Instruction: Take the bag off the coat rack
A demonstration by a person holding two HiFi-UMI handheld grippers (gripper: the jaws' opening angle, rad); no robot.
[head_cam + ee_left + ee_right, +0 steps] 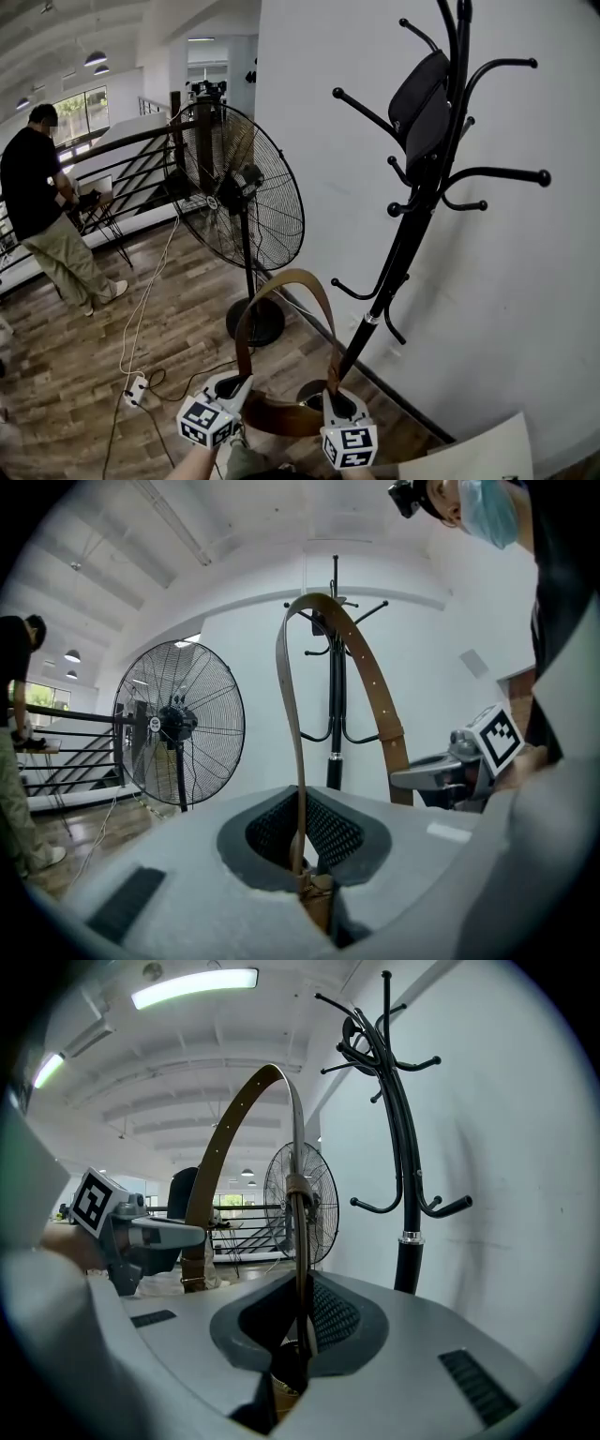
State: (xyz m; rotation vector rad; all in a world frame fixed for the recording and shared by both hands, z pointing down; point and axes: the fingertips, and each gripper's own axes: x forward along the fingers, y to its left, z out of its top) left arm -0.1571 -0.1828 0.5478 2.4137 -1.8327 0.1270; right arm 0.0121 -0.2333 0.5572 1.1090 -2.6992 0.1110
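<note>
bag (281, 414) is off the coat rack (412, 225), low and near, hanging between the two grippers in front of the rack's base; contact with the base can't be judged. brown body sags between them, and the brown strap (298, 277) rises in a tall loop above.

left gripper (228, 386): jaws together, clamped on the strap's left end; in the left gripper view the strap runs straight up out of the pads.

right gripper (338, 403): jaws nearly together, clamped on the strap's right end; the right gripper view shows the strap edge-on between the pads.

rack stands at right against the white wall (525, 309), with a dark item (420, 98) hung high on its hooks.

floor fan (246, 192) stands left of the rack. person (37, 197) stands far left by the railing.
</note>
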